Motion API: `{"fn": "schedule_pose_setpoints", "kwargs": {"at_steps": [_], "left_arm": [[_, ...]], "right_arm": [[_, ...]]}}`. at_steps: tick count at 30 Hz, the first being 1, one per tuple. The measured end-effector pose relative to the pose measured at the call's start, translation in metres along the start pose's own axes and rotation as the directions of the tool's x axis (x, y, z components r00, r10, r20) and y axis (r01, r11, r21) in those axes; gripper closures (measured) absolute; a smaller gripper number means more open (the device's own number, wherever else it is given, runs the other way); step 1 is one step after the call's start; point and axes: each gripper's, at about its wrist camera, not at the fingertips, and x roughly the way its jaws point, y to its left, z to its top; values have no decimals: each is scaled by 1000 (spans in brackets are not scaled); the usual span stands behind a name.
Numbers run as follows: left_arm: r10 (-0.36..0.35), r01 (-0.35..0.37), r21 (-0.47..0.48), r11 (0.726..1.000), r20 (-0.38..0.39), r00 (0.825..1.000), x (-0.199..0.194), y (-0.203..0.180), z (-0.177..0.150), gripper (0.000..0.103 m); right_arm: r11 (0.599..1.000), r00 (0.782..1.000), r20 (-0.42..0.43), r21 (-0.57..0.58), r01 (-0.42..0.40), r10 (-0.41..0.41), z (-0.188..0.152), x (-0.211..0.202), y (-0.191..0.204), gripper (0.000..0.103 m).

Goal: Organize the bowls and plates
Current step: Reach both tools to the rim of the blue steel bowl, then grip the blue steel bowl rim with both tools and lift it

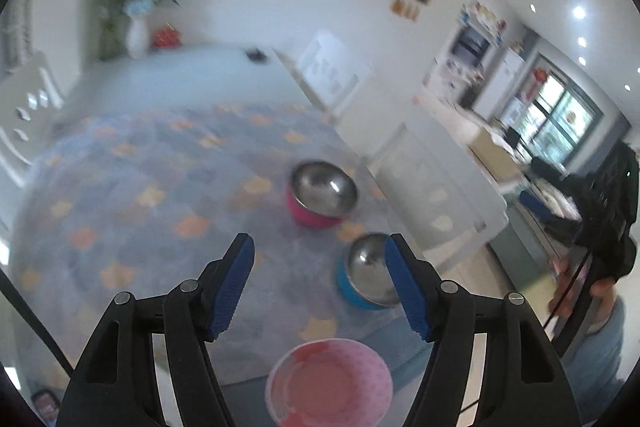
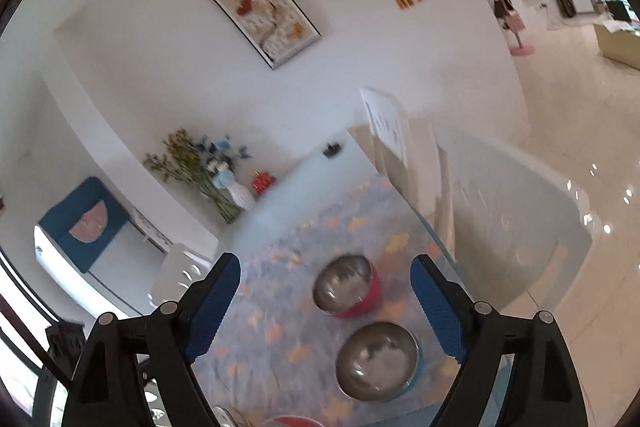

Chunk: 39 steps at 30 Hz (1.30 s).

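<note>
On the patterned tablecloth [image 1: 140, 187] stand two steel-lined bowls: one with a pink-red outside [image 1: 322, 193] and, nearer, one with a blue outside [image 1: 368, 273]. A pink plastic bowl [image 1: 330, 383] sits nearest, at the table's front edge. My left gripper [image 1: 320, 241] hovers open above them with nothing between its blue pads. In the right wrist view the red bowl [image 2: 346, 287] and the blue bowl [image 2: 378, 361] lie below my right gripper [image 2: 325, 261], which is wide open, empty and well above the table.
White chairs [image 2: 500, 211] stand along the table's right side, and another chair [image 1: 28, 115] on the left. A white vase of flowers [image 2: 240, 195], a small red object [image 2: 262, 182] and a small black object [image 2: 332, 149] sit at the far end. A person's hand [image 1: 580, 291] shows at right.
</note>
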Motion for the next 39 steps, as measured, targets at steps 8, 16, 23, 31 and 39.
{"fn": "schedule_pose_setpoints", "kwargs": {"at_steps": [8,16,23,31,39], "left_arm": [[-90,92,-7,996,-290,953,103,-9,-10,37],[31,36,144,989,-437,899,171,-24,-27,37],[22,26,87,996,-505,863,212,-23,-29,37],[-27,53,26,998,-589,808,246,-24,-39,52],[-68,82,-3,997,-576,814,233,-29,-45,79]], "right_arm": [[988,969,-212,61,140,-124,-63,58,-43,18],[966,924,-341,127,226,-171,-99,103,-82,18],[954,905,-383,152,260,-186,-110,128,-103,18],[952,891,-425,176,252,-158,-122,148,-112,49],[967,880,-456,135,215,-132,-129,159,-103,83]]}}
